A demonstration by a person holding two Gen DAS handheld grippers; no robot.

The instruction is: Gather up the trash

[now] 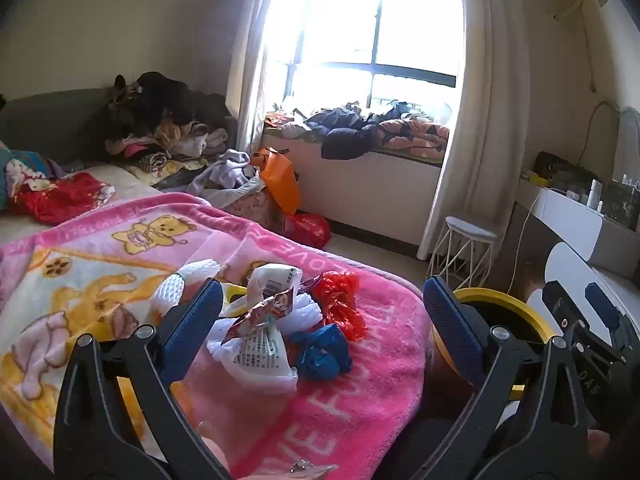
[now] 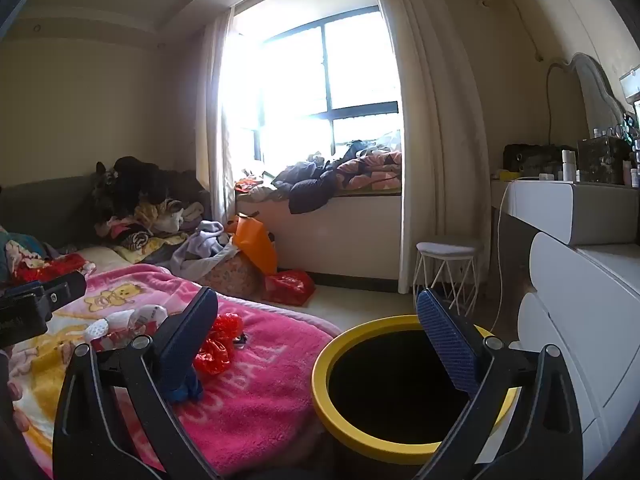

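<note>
A heap of trash lies on the pink blanket (image 1: 328,412): white foam fruit nets (image 1: 176,284), printed snack wrappers (image 1: 264,332), a red plastic bag (image 1: 340,300) and a crumpled blue bag (image 1: 322,350). My left gripper (image 1: 322,320) is open and empty, hovering just above the heap. The bin with a yellow rim (image 2: 348,428) stands beside the bed, at the right in the left wrist view (image 1: 520,312). My right gripper (image 2: 320,336) is open and empty, above the gap between bed and bin. The red bag (image 2: 218,340) and blue bag (image 2: 186,390) show by its left finger.
Piled clothes (image 1: 168,128) lie at the bed's far end and on the window seat (image 1: 380,132). An orange bag (image 1: 280,184) and a red bag (image 1: 308,228) sit on the floor. A white stool (image 2: 448,276) and a white dresser (image 2: 580,280) stand to the right.
</note>
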